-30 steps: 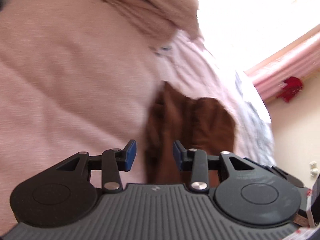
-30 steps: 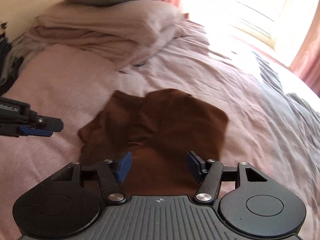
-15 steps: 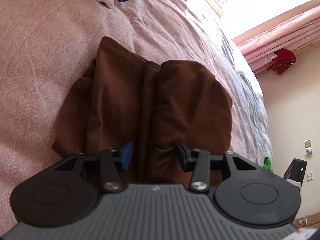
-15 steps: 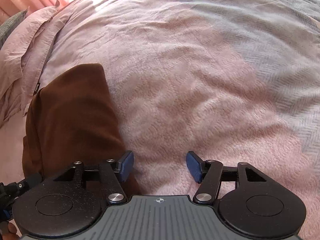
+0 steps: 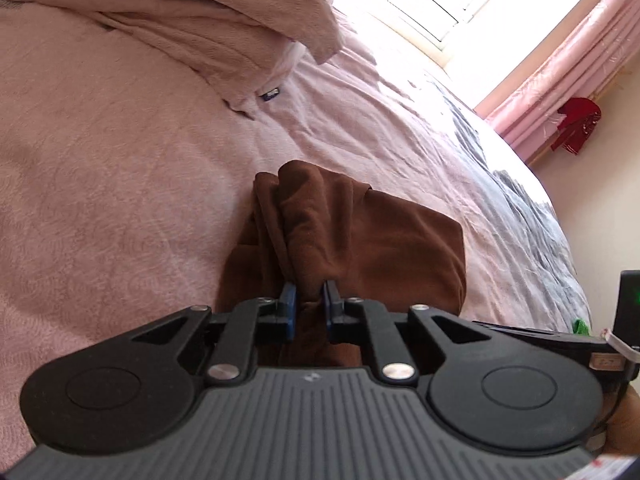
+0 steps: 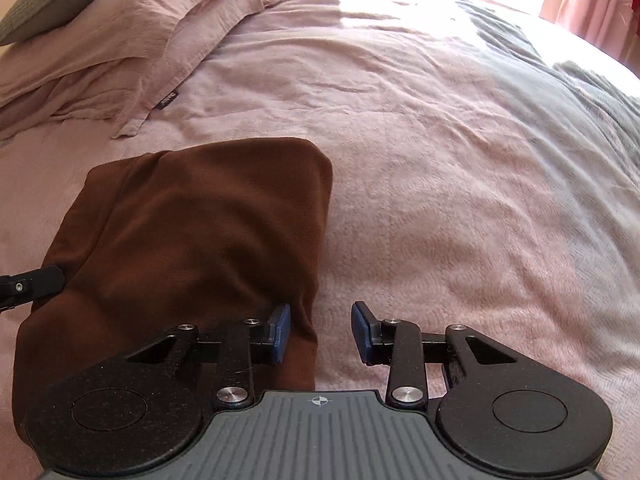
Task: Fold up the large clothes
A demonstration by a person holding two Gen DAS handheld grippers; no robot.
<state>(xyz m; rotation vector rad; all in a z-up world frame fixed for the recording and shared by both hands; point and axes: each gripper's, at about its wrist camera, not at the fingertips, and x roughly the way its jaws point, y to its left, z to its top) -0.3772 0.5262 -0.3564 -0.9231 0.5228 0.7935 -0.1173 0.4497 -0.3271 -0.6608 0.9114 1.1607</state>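
uneven grips could pull the fold crooked

the brown garment, already folded into a compact bundle, lies on the pink bedspread near the foot of the pink pillows. the left hand-held gripper has just been closing and now pinches a bunched ridge of the brown cloth between its blue pads. the right hand-held gripper has also been closing but stands half open at the bundle's right edge: one pad sits against the cloth, the other over bare bedspread, nothing clamped.

the risks, as i judge them: the left grip holds a gathered wad, not a flat edge, so lifting could drag layers apart and undo the fold. the right jaws may close on only the top layer, or catch the bedspread along with it.

a small dark label is sewn on the pillowcase edge; its pale lettering is too small to read. no other writing is legible.
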